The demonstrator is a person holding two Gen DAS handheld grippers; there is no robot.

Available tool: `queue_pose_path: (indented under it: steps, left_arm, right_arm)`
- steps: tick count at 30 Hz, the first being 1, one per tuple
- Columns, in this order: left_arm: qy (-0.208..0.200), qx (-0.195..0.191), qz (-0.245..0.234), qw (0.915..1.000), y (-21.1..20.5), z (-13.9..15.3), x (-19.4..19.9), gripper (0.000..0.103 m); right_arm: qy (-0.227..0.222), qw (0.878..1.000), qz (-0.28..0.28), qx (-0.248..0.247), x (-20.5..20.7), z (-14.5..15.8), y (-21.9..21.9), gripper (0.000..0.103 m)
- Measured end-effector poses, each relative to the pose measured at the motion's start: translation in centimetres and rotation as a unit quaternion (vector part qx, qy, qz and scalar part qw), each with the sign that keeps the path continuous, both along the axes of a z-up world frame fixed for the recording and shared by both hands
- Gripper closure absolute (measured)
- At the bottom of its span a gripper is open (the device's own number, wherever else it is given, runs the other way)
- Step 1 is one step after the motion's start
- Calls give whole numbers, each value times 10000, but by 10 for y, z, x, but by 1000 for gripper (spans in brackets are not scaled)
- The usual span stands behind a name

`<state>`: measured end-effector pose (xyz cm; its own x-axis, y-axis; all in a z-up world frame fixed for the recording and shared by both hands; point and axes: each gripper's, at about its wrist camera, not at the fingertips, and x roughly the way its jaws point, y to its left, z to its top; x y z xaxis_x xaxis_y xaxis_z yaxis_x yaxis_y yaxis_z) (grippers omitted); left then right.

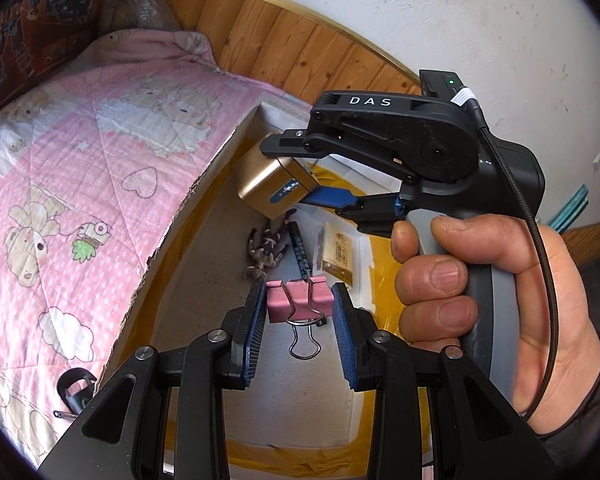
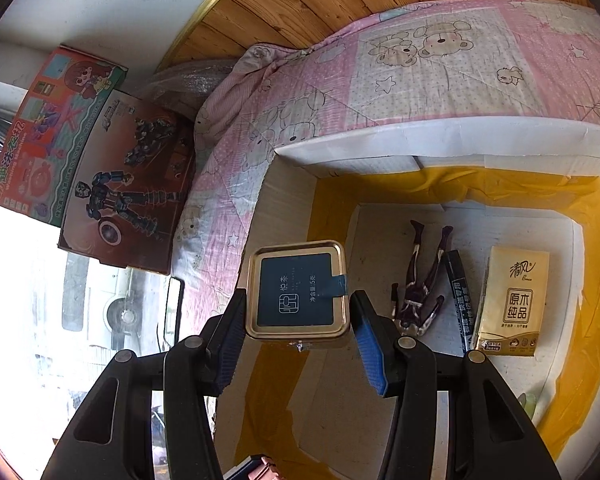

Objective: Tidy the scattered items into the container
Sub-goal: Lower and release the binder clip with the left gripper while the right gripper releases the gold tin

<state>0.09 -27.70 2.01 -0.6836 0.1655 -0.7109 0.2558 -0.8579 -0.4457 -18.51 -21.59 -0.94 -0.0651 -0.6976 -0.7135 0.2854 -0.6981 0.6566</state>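
Left wrist view: at lower centre, the left gripper [image 1: 300,312] clamps a pink metal binder clip [image 1: 298,300] between its blue ribbed pads, the jaws about half closed and the clip's wire handles hanging toward the camera. Beneath it lies the open white cardboard box lined with yellow tape [image 1: 240,136], set against a pink teddy-bear quilt [image 1: 80,160] filling the left of the frame. On the box floor, just above the clip, rest a small dark doll figure [image 1: 266,250], a dark marker pen [image 1: 300,250] and a beige tissue packet [image 1: 338,252]. At upper right, a hand [image 1: 500,280] grips the right gripper [image 1: 300,178], whose widely spread jaws pinch a gold square tin [image 1: 270,182] above the box.

Right wrist view: the tin [image 2: 298,290], its dark blue label facing the camera, sits between the pads at centre frame, hanging over the box's left wall [image 2: 284,208]. The doll [image 2: 422,276], pen [image 2: 460,296] and tissue packet [image 2: 512,300] lie side by side on the floor at right. Two printed toy cartons [image 2: 100,168] lean at left beside the quilt [image 2: 380,72].
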Motion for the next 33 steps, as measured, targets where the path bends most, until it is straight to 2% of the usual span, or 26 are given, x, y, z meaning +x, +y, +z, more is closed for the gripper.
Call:
queue_pose_path:
  steps: [17,33]
  left_arm:
    - [-63,40,19,10000,-9,-2,-7,69]
    - [-156,63,62,9998,-12,-6,-9,69]
  right_arm:
    - [-18,9991,-13,426,-14,-23,-21,50]
    - [-294,9975,-363,528,-30,-52,-19,48]
